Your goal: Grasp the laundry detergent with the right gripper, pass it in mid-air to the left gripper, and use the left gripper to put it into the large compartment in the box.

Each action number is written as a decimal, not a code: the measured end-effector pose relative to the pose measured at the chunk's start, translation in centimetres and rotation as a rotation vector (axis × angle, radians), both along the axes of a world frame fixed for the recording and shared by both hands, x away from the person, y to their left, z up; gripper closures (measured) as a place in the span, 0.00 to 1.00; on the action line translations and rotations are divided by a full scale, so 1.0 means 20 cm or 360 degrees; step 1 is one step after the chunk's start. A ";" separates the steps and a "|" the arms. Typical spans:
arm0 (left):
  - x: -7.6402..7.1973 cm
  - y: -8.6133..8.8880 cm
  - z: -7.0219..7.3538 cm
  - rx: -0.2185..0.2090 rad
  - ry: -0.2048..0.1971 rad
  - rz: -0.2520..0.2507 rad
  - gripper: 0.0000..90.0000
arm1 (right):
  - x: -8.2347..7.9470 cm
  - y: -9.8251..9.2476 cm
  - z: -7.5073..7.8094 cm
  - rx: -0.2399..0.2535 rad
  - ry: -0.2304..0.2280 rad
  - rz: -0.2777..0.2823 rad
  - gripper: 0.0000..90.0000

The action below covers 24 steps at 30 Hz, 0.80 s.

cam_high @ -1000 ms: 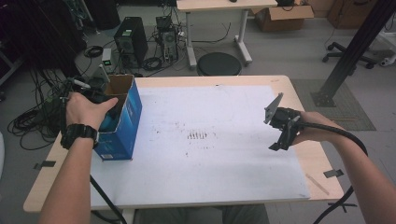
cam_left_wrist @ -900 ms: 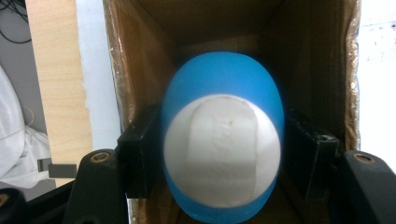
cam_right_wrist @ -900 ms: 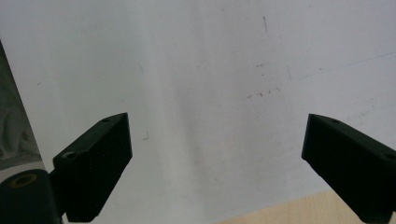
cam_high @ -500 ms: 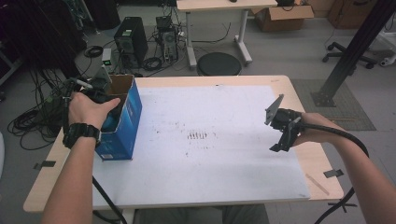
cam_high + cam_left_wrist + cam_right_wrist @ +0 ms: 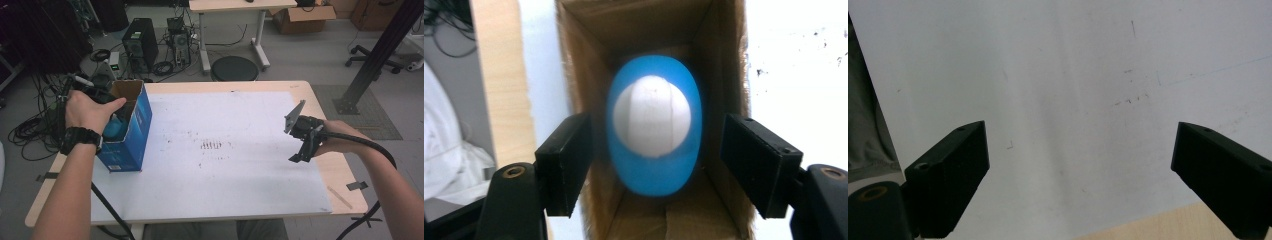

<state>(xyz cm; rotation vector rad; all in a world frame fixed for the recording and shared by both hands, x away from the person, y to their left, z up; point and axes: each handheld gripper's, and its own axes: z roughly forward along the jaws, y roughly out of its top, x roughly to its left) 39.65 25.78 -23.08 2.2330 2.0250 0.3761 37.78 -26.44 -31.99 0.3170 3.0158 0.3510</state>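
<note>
A tall blue carton with its brown top open stands at the table's left edge. My left gripper points down into the carton's mouth. Inside the carton is a blue rounded object with a white cap, blurred. The left jaws have just been opening and stand open, both pads apart from the object. A person's hand covers most of that gripper in the high view. My right gripper hovers open over the white sheet at the right, with nothing between its jaws.
A white sheet covers most of the wooden table. Behind the table stand computer towers, tangled cables, a round black stool and a second table. A black post rises at the right.
The left hand has lifted a little above the carton. The right hand and its gripper have stayed where they were.
</note>
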 end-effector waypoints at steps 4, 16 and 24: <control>-0.02 -0.03 0.08 0.0023 -0.0045 -0.0041 0.33 | -0.01 0.01 0.01 -0.0001 -0.0005 0.0004 0.09; -0.07 -0.24 0.17 -0.0026 -0.0160 -0.0311 0.26 | -0.01 0.02 0.04 0.0054 -0.0017 0.0031 0.09; -0.08 -0.37 0.10 -0.0040 -0.0160 -0.0477 0.20 | 0.00 0.05 0.05 0.0067 -0.0023 0.0053 0.09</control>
